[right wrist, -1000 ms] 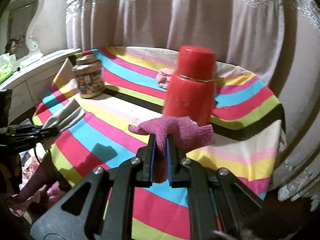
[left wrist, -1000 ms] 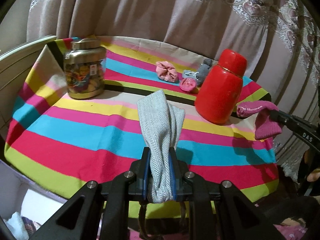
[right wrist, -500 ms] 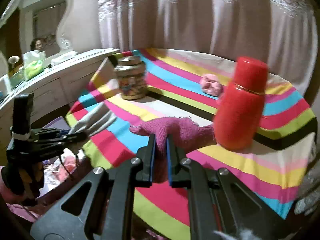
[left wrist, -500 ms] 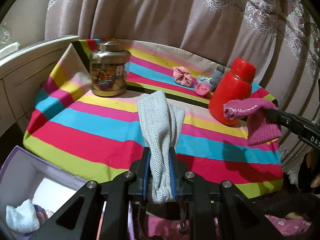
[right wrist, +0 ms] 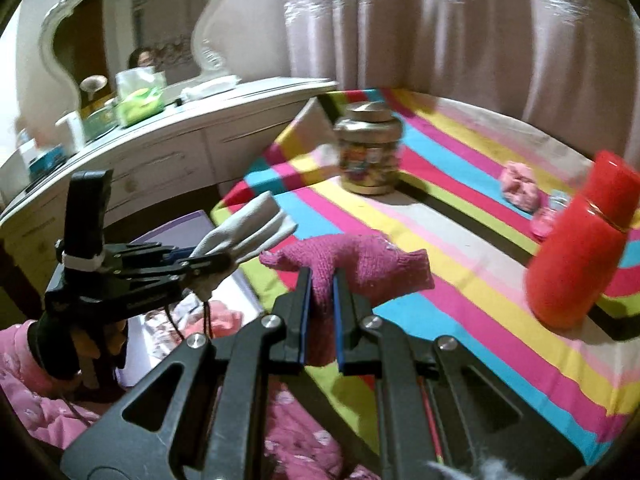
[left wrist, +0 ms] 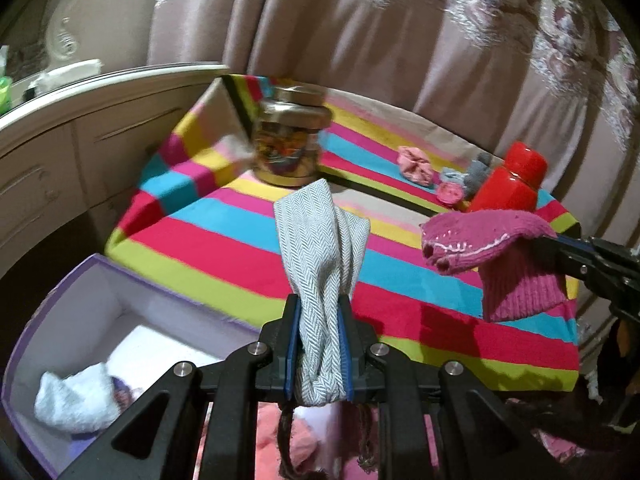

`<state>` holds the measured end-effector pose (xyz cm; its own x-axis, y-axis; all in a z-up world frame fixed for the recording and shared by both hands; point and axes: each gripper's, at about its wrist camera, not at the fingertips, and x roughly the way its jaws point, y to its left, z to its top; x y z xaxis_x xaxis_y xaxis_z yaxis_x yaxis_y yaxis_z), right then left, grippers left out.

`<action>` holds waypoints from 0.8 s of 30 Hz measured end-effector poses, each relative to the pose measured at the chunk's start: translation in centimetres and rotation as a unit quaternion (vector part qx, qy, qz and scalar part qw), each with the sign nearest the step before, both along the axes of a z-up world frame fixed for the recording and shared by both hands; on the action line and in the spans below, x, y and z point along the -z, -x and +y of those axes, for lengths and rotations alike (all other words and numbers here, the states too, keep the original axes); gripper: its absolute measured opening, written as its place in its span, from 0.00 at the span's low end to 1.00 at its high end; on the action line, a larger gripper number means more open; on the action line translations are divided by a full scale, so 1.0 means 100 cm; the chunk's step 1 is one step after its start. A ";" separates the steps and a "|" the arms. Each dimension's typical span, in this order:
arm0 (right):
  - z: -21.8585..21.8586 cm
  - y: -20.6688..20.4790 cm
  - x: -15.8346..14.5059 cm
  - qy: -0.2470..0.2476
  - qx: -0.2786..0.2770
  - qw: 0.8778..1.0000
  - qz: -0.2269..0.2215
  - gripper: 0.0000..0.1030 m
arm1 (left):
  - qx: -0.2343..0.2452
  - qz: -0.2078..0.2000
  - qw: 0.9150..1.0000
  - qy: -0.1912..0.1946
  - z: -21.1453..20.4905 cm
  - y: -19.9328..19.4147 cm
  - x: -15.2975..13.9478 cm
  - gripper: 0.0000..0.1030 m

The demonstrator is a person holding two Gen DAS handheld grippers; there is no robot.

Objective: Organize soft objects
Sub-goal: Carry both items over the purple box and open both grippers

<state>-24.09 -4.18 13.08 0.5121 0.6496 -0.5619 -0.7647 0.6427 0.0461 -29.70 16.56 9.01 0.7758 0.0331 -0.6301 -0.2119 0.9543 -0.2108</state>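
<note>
My left gripper (left wrist: 318,344) is shut on a grey herringbone cloth (left wrist: 320,240), held above the near edge of the striped table (left wrist: 224,236). My right gripper (right wrist: 322,308) is shut on a pink knitted glove (right wrist: 352,260); the glove also shows in the left wrist view (left wrist: 492,252). A purple-edged white box (left wrist: 60,316) sits below the table's near-left edge, holding a white soft item (left wrist: 76,400). A pink scrunchie (left wrist: 416,162) and small grey and pink soft pieces (left wrist: 460,180) lie at the table's far side.
A glass jar with a gold lid (left wrist: 290,136) stands at the far left of the table. A red flask (left wrist: 508,184) stands at the far right. A white dresser (left wrist: 80,120) is to the left, curtains behind. Pink patterned fabric (right wrist: 304,440) lies below.
Both grippers have pulled back and swung left from the table, each keeping its cloth. The box has come more fully into the left wrist view.
</note>
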 end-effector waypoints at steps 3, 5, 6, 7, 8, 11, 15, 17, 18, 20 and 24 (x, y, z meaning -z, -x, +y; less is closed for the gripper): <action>0.021 0.007 0.000 0.004 -0.035 0.999 0.002 0.12 | -0.032 0.011 0.999 0.000 0.017 0.014 0.004 0.18; 0.038 0.012 0.001 0.006 -0.062 0.998 0.008 0.12 | -0.062 0.022 0.998 0.006 0.034 0.027 0.007 0.18; 0.046 0.015 0.002 0.008 -0.073 0.997 0.009 0.12 | -0.075 0.025 0.997 0.008 0.042 0.032 0.009 0.18; 0.056 0.018 0.003 0.012 -0.088 0.996 0.011 0.12 | -0.088 0.029 0.996 0.010 0.050 0.038 0.010 0.18; 0.063 0.019 0.004 0.014 -0.097 0.995 0.012 0.12 | -0.101 0.031 0.994 0.012 0.058 0.044 0.012 0.18; 0.090 0.028 0.007 0.017 -0.135 0.990 0.023 0.12 | -0.128 0.042 0.991 0.015 0.076 0.055 0.015 0.18; 0.122 0.039 0.016 0.007 -0.201 0.978 0.048 0.16 | -0.155 0.065 0.986 0.010 0.091 0.064 0.019 0.33; 0.131 0.042 0.023 0.003 -0.216 0.974 0.063 0.39 | -0.191 0.069 0.979 0.005 0.102 0.071 0.019 0.61; 0.132 0.042 0.025 0.002 -0.217 0.974 0.068 0.49 | -0.209 0.065 0.976 0.009 0.107 0.075 0.018 0.68; 0.127 0.038 0.028 -0.014 -0.213 0.973 0.087 0.65 | -0.236 0.051 0.970 0.024 0.118 0.084 0.016 0.80; 0.099 0.019 0.026 -0.035 -0.176 0.979 0.100 0.65 | -0.233 0.038 0.970 0.062 0.121 0.077 0.015 0.80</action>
